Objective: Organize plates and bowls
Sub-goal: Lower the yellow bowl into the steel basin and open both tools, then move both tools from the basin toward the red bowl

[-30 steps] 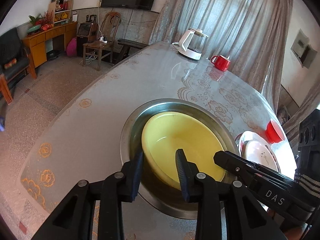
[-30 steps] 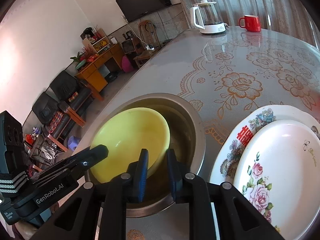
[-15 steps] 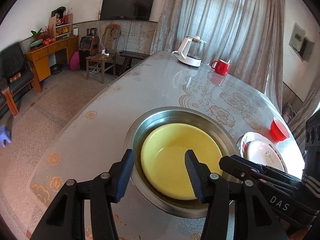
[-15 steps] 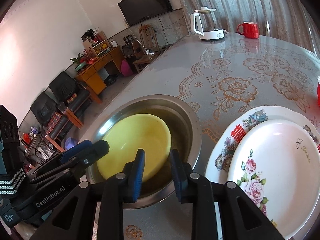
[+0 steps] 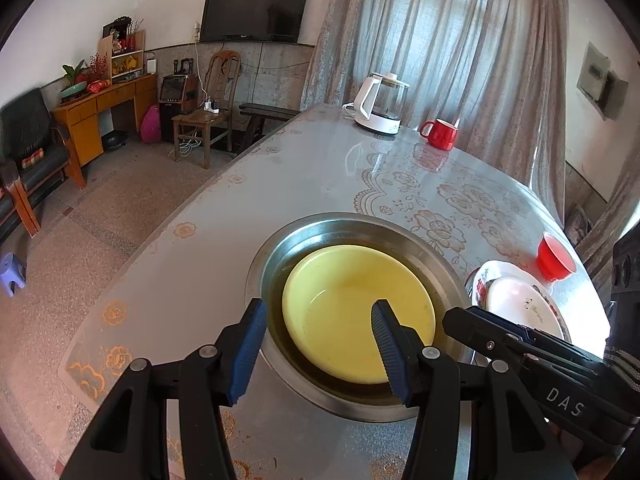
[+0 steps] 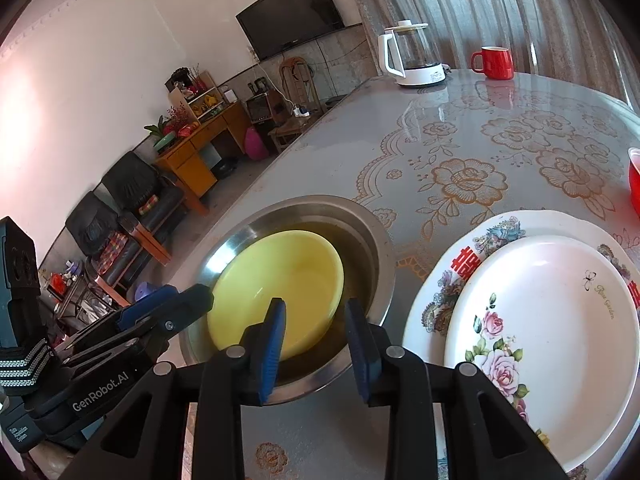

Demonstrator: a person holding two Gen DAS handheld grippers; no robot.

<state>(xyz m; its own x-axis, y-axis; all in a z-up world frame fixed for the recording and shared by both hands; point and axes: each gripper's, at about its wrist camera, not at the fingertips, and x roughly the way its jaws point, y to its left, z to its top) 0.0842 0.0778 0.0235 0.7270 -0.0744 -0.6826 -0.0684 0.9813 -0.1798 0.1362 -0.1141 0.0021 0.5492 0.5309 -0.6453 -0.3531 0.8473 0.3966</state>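
Left gripper (image 5: pixel 316 344): jaws apart, gripping nothing, over the near rim of the metal basin (image 5: pixel 304 240).
Right gripper (image 6: pixel 314 342): jaws opening, empty, over the same rim.
Yellow bowl (image 5: pixel 352 304): inside the basin, just past both grippers' fingertips.
Plates (image 6: pixel 552 320): stacked right of the basin.

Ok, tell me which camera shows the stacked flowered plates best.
The right wrist view: the stacked plates fill its right side, floral pattern clear. The left wrist view shows them only small at the right edge, partly behind the right gripper.
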